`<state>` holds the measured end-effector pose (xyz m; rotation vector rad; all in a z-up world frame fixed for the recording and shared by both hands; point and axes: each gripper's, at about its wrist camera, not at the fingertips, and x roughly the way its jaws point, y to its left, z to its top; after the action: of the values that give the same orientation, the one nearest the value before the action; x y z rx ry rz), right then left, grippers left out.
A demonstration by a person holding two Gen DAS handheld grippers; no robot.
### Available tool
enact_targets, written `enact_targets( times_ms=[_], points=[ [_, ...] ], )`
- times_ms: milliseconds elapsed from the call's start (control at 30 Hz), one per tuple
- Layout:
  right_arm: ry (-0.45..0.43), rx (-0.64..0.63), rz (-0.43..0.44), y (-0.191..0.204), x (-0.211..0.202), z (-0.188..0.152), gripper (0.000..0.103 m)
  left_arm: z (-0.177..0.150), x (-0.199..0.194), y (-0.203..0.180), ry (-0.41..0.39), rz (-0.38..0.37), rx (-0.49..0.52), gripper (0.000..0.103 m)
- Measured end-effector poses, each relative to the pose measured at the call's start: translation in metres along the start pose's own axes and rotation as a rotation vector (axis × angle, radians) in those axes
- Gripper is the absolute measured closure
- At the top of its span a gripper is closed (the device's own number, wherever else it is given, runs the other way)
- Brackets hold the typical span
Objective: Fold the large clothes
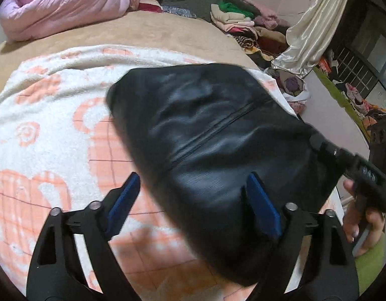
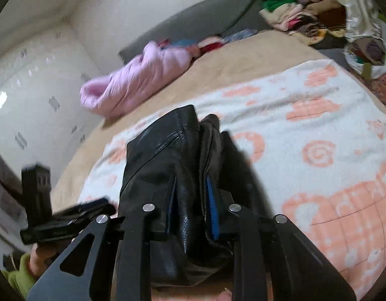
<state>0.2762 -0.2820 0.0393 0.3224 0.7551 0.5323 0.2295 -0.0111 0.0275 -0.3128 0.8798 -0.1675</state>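
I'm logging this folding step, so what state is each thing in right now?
Black leather jacket: folded over, lying on the blanket, one edge gripped.
Left tongs: open, straddling the jacket's near edge, not pressing.
Right tongs: shut on the jacket's bunched edge.
Peach-patterned blanket: spread flat.
Pink puffer coat: rolled up, set aside.

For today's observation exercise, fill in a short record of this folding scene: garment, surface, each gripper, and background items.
garment: black leather jacket, bunched on the bed
surface: white and orange patterned blanket over a tan cover
left gripper: open, one blue pad against the jacket's edge, nothing clamped
right gripper: shut on a fold of the jacket
background: rolled pink quilt; pile of mixed clothes at the far side
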Motion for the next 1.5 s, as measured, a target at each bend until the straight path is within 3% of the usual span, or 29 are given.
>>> enact_targets(
  times_ms=[67, 167, 233, 267, 333, 367, 467, 567, 600, 900, 967, 1033, 1067, 1133, 1267, 1333, 1500],
  points=[
    [0.032, 0.088, -0.002, -0.027, 0.007, -0.010, 0.082, -0.005, 0.005, 0.005, 0.028, -0.046, -0.042, 0.018],
    [0.091, 0.150, -0.033, -0.055, 0.025, -0.026, 0.081, -0.016, 0.026, 0.007, 0.097, -0.034, -0.062, 0.017],
    [0.102, 0.192, -0.024, -0.070, 0.030, -0.038, 0.077, -0.023, 0.036, 0.008, 0.125, -0.066, -0.092, 0.012],
    [0.103, 0.205, -0.014, -0.074, 0.030, -0.041, 0.071, -0.025, 0.040, 0.006, 0.134, -0.077, -0.099, 0.010],
    [0.126, 0.231, -0.024, -0.082, 0.029, -0.042, 0.042, -0.027, 0.043, 0.000, 0.140, -0.082, -0.090, 0.010],
    [0.138, 0.257, -0.039, -0.088, 0.027, -0.043, 0.022, -0.027, 0.044, -0.002, 0.144, -0.084, -0.084, 0.010],
    [0.163, 0.307, 0.037, -0.096, 0.026, -0.047, 0.025, -0.026, 0.047, -0.009, 0.151, -0.089, -0.068, 0.010],
    [0.187, 0.395, 0.120, -0.103, 0.033, -0.061, 0.049, -0.025, 0.051, -0.012, 0.158, -0.091, -0.061, 0.010],
    [0.176, 0.408, 0.116, -0.101, 0.032, -0.065, 0.052, -0.023, 0.052, -0.012, 0.160, -0.091, -0.057, 0.010],
    [0.079, 0.364, 0.031, -0.015, -0.007, -0.125, 0.054, -0.015, 0.045, 0.009, 0.136, -0.009, 0.000, 0.009],
    [0.046, 0.300, -0.022, -0.004, -0.010, -0.129, 0.051, -0.019, 0.047, 0.013, 0.143, -0.028, -0.016, 0.008],
    [0.079, 0.268, -0.032, -0.001, -0.012, -0.121, 0.033, -0.020, 0.046, 0.013, 0.135, -0.025, -0.020, 0.008],
    [0.092, 0.262, -0.032, -0.001, -0.013, -0.116, 0.013, -0.020, 0.045, 0.011, 0.131, -0.023, -0.010, 0.008],
    [0.049, 0.221, -0.029, 0.000, -0.028, -0.098, 0.011, -0.019, 0.042, 0.010, 0.126, -0.019, 0.002, 0.009],
    [0.020, 0.143, -0.123, 0.001, -0.026, -0.053, 0.008, -0.020, 0.040, 0.005, 0.119, 0.001, 0.028, 0.009],
    [0.045, 0.137, -0.128, 0.000, -0.009, -0.034, 0.008, -0.022, 0.038, 0.006, 0.118, 0.004, 0.038, 0.009],
    [0.127, 0.081, -0.258, 0.005, 0.046, 0.000, 0.008, -0.025, 0.035, -0.004, 0.106, 0.033, 0.091, 0.009]
  ],
)
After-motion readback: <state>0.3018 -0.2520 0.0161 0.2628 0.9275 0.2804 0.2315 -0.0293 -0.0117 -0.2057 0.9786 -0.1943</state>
